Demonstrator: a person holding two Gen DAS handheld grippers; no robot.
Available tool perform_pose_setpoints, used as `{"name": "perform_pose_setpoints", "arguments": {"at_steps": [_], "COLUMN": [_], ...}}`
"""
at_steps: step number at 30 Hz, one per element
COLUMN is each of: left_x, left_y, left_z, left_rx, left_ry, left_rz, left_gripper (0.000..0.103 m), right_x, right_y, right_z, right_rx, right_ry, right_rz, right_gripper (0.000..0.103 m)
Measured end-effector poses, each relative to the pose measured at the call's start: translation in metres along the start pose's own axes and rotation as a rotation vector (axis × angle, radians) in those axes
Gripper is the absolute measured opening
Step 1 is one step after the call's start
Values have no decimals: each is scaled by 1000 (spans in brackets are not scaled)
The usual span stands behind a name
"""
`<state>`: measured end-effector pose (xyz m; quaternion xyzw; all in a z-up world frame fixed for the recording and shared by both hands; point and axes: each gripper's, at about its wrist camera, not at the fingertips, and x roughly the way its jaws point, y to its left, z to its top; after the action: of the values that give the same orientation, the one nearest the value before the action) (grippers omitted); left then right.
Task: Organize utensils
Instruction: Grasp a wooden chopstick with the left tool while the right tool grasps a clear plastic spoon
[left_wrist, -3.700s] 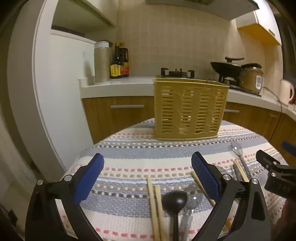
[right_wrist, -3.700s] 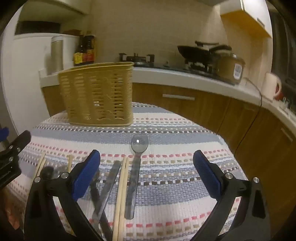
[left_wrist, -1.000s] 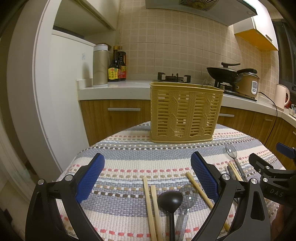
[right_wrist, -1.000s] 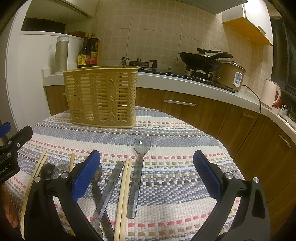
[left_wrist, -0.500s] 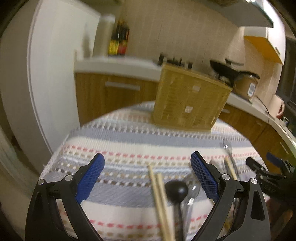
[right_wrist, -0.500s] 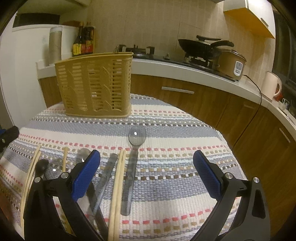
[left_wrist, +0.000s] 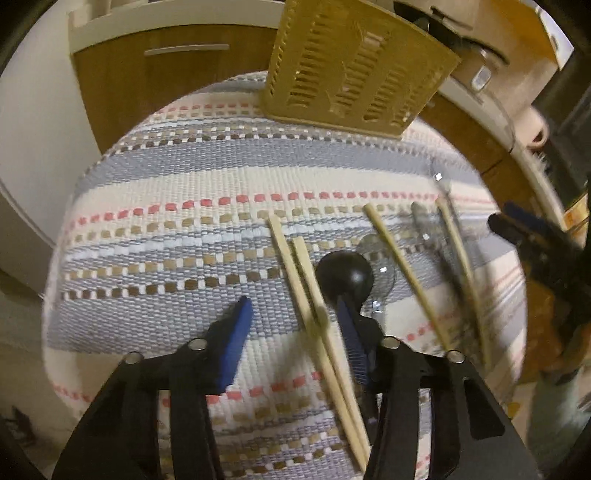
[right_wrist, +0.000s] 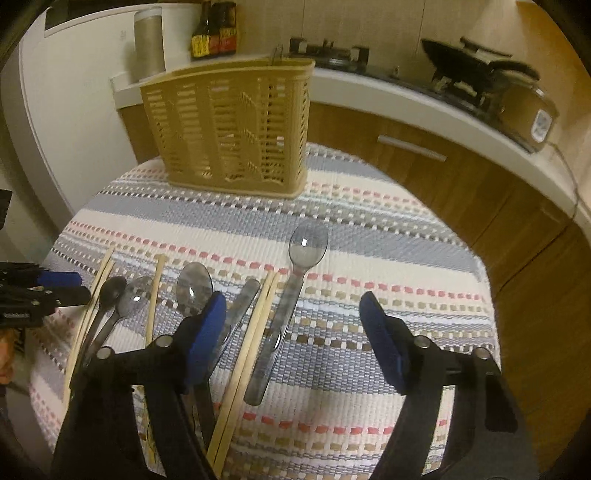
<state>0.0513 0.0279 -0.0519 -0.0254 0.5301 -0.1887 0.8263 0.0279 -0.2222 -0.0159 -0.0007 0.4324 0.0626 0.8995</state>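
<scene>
1. Left wrist view shows the left gripper (left_wrist: 291, 314) tilted down over a pair of chopsticks (left_wrist: 314, 306), which lie between its fingers (left_wrist: 236, 332). The fingers have just been closing, but they do not press the sticks yet, so nothing is grasped.
2. Beside this pair lies a black spoon (left_wrist: 345, 277), and further right a single chopstick (left_wrist: 402, 269).
3. The right gripper (right_wrist: 291, 332) hovers over a clear spoon (right_wrist: 295, 288) and a second chopstick pair (right_wrist: 255, 332). Its fingers (right_wrist: 384, 343) have also just been closing; they stand apart and hold nothing.
4. More spoons (right_wrist: 194, 284) lie in the row on the striped cloth of the table (right_wrist: 388, 236).
5. The yellow basket (right_wrist: 229, 122) stands upright at the far side, well apart from the utensils. Through its slots I see nothing inside.
6. I judge the task is at the very beginning: every utensil is still on the table, and all must go into the basket.
</scene>
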Motion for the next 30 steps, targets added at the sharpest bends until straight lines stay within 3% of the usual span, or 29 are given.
{"name": "perform_pose_setpoints", "arguments": {"at_steps": [5, 10, 16, 19, 21, 23, 30], "left_x": [4, 1, 12, 15, 16, 16, 24], "left_y": [-3, -6, -26, -33, -33, -30, -17], "left_z": [9, 11, 18, 20, 23, 28, 51], "left_rx": [6, 25, 93, 137, 146, 138, 154], "left_ry": [17, 29, 44, 56, 66, 76, 124], "left_rz": [35, 72, 176, 222, 227, 228, 203], "left_gripper": [28, 28, 31, 26, 15, 10, 12], "right_x": [5, 13, 21, 23, 25, 26, 57], "right_y": [2, 4, -2, -3, -8, -15, -41], "right_z": [-1, -3, -4, -3, -1, 2, 44], "right_rx": [-33, -43, -27, -25, -11, 19, 120], "right_ry": [27, 54, 82, 95, 109, 124, 242], "right_rz": [11, 11, 9, 12, 31, 57, 143], "right_gripper": [55, 54, 54, 54, 54, 54, 54]}}
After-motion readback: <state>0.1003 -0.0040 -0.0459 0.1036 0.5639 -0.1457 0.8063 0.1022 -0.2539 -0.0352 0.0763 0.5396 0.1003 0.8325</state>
